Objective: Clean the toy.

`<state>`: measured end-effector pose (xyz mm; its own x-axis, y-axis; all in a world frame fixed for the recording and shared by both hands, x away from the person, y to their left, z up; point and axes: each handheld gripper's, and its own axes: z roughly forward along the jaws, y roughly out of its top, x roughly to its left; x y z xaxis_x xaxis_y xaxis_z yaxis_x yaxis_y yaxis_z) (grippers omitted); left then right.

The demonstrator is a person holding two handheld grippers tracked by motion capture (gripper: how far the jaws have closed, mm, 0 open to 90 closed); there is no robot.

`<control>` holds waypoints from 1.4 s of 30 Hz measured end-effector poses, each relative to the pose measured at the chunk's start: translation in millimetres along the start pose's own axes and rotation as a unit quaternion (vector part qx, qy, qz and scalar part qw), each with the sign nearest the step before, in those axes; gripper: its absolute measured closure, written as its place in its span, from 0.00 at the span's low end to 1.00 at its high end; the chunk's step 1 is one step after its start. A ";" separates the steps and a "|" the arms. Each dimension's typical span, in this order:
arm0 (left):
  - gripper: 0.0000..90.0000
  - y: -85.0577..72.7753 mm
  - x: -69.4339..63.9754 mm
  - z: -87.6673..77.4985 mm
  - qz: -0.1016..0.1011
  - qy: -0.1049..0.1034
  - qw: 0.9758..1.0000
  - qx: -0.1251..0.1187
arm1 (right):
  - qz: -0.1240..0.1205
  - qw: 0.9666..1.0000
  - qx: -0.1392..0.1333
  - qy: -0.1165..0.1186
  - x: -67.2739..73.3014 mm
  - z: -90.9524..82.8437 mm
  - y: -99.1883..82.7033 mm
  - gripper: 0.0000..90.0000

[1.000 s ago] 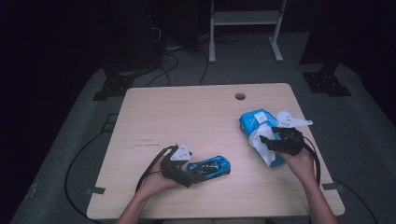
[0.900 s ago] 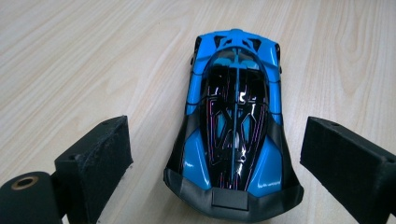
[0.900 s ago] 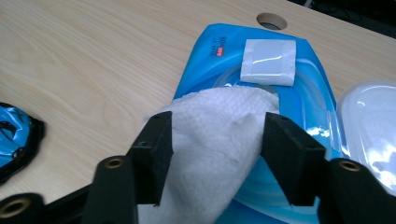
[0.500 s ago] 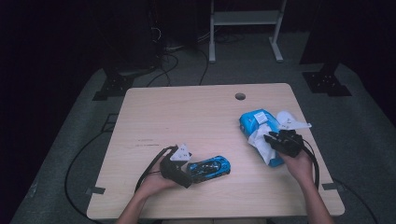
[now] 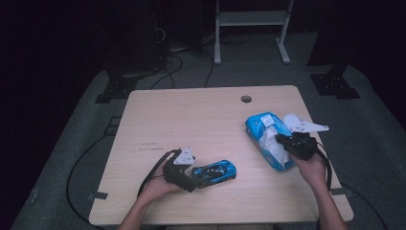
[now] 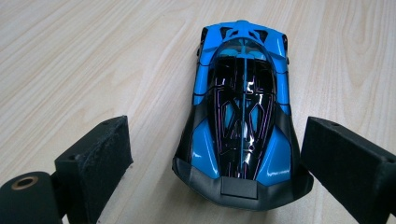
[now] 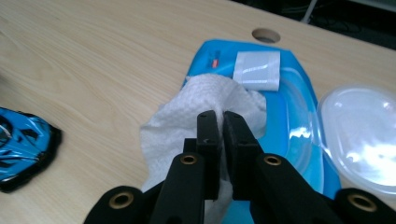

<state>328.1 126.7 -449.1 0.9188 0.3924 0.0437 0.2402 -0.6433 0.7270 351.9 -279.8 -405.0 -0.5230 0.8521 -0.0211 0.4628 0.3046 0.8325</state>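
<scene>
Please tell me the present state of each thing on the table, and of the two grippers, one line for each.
Wipes pack: lying flat, flip lid open, one wipe partly out.
Wipe: pinched, hanging out of the pack's opening.
Toy car: on its wheels on the table, not gripped.
Left gripper: open, jaws on either side of the car.
Right gripper: jaws just closed on the wipe.

The left gripper (image 5: pixel 189 173) rests with jaws spread wide, while the right gripper's (image 5: pixel 283 142) jaws have just pinched together.
</scene>
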 end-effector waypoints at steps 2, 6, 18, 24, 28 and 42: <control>0.09 0.1 -0.1 0.2 0.003 0.000 1.000 0.001 | -0.005 1.000 -0.009 0.006 2.2 -7.9 4.3 0.95; 0.09 0.5 -0.7 0.3 0.003 0.001 1.000 0.003 | -0.014 0.999 -0.031 0.026 10.1 -24.7 12.1 0.95; 0.09 0.5 -2.2 0.7 0.009 -0.004 1.000 0.007 | -0.071 0.985 -0.048 0.152 78.4 -54.7 22.6 0.95; 0.09 0.7 -2.8 0.5 0.013 -0.009 1.000 0.008 | -0.064 0.964 -0.016 0.256 114.2 -39.5 15.3 0.95; 0.09 0.5 -2.6 1.4 0.013 -0.019 1.000 0.012 | -0.052 0.948 0.015 0.312 123.4 -22.2 14.3 0.95; 0.10 -0.1 -2.9 4.3 0.015 -0.027 0.999 0.011 | -0.054 0.946 0.113 0.299 124.1 48.1 16.1 0.84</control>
<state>326.7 122.8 -452.3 0.9409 0.3377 0.0278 0.2189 -0.6682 0.7110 328.8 -148.7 -420.8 -0.8557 0.4383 0.2751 0.4903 0.5166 0.7020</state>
